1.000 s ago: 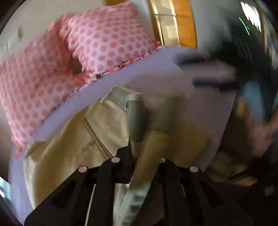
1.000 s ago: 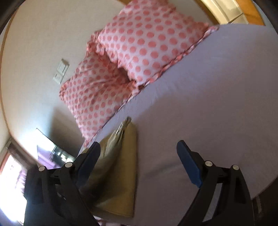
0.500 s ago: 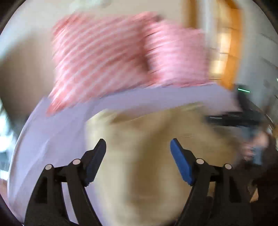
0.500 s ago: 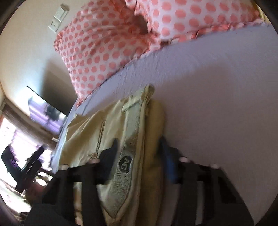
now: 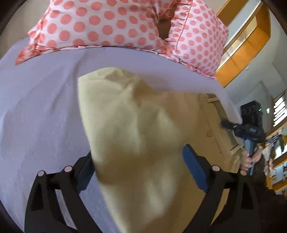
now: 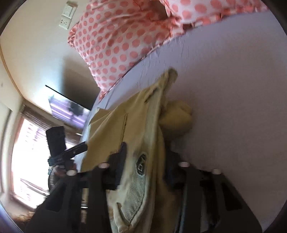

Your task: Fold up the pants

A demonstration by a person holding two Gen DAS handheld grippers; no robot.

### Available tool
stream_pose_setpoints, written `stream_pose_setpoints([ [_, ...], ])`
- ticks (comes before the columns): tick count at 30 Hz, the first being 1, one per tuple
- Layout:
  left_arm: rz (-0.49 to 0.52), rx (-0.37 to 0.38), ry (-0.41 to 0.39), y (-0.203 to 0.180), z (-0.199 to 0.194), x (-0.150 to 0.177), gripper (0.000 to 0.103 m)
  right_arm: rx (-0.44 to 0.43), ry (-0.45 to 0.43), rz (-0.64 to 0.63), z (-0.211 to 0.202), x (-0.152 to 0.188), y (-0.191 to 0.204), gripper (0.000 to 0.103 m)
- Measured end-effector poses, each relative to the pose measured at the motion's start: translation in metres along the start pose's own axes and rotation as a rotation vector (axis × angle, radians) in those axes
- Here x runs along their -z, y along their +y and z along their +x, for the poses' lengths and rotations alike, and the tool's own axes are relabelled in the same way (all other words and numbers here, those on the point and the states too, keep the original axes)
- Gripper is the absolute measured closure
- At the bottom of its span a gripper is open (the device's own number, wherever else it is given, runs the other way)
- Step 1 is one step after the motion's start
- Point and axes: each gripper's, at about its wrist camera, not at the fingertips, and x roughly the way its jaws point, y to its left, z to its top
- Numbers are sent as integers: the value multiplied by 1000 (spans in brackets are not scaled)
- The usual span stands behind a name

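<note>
Bed (image 5: 35,107) with a lavender sheet fills most of both views. Two pink polka-dot pillows (image 5: 107,23) sit along its far edge at 12 o'clock in the left wrist view, at 11 to 1 o'clock in the right wrist view.

Tan pants (image 5: 140,136) lie bunched on the sheet, centre of the left view, spreading toward 3 o'clock where the waistband edge shows. In the right view the pants (image 6: 114,121) hang lifted off the bed, waistband with inner label running down to 6 o'clock, a lump of fabric resting on the sheet at about 2 o'clock from the label.

Left hand-held gripper (image 5: 138,170): fingers spread wide, released, the pants cloth lying between them and over the left finger; not pinched.

Right hand-held gripper (image 6: 145,170): clenched on the pants waistband, fabric squeezed between both fingers. Frame blurry, finger edges soft.

Wall outlet plate (image 6: 67,17) at 11 o'clock in the right view.
</note>
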Motion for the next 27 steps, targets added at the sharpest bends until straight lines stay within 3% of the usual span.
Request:
stream_pose_setpoints([
  [1, -20, -1, -7, 2, -2, -1, 47, -32, -2, 29, 1, 0, -4, 84],
  [3, -66, -6, -17, 10, -4, -8, 83, -42, -17, 37, -3, -1, -3, 87],
  [5, -103, 27, -33, 15, -10, -12, 91, -46, -35, 21, -6, -8, 6, 88],
  [6, -88, 2, -44, 11, -12, -16, 92, -46, -43, 9, -6, -14, 13, 88],
  [10, 23, -122, -95, -13, -11, -47, 94, -7, -101, -80, -10, -53, 42, 88],
  [14, 44, -193, -184, -19, 1, -100, 93, 72, -210, -105, -11, -99, 43, 89],
  [16, 59, -276, -172, -17, 22, -118, 87, 127, -244, -62, -3, -117, 23, 88],
  [18, 63, -448, -88, -9, 59, -128, 85, 227, -219, -9, 12, -125, -1, 87],
  [19, 64, -468, -52, -5, 71, -128, 79, 310, -185, 20, 23, -126, -14, 80],
  [20, 62, -458, -40, -1, 77, -125, 78, 353, -167, 41, 28, -125, -23, 69],
  [22, 49, -454, -84, 0, 61, -117, 77, 374, -184, 62, 19, -121, -28, 63],
  [24, 32, -446, -132, 0, 40, -108, 78, 417, -282, 33, -9, -117, -14, 59],
  [26, 20, -396, -203, -5, 14, -99, 71, 333, -338, 5, -27, -111, 0, 41],
  [27, 15, -349, -223, -10, 7, -97, 62, 285, -330, -1, -29, -110, 6, 34],
])
